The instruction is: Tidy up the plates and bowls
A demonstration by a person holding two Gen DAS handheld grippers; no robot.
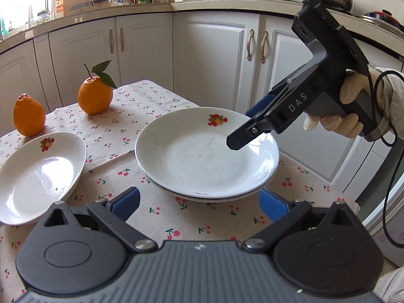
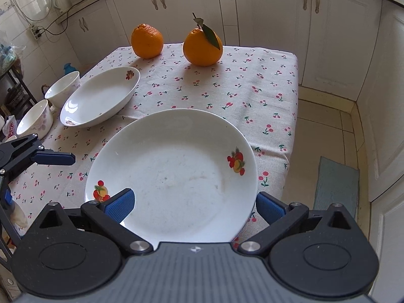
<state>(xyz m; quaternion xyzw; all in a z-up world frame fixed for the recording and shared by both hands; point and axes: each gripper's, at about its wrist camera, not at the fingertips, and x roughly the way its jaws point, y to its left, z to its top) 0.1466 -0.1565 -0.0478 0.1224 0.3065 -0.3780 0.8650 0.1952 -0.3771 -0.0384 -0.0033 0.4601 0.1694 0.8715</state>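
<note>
We count two plates stacked mid-table: top plate (image 1: 207,151) sits on a second plate (image 1: 219,198), of which only the rim shows. A third plate (image 2: 99,97) lies apart toward the oranges (image 2: 147,41), not yet stacked. Two bowls (image 2: 35,121) stand separate at the table's left edge.

Left gripper (image 1: 199,203): fingers apart, empty, just short of the stack's near rim. Right gripper (image 2: 194,205): fingers apart, straddling the stack's rim, not clamped.

Judgement: roughly a third done. Left: add the third plate, nest the bowls.
</note>
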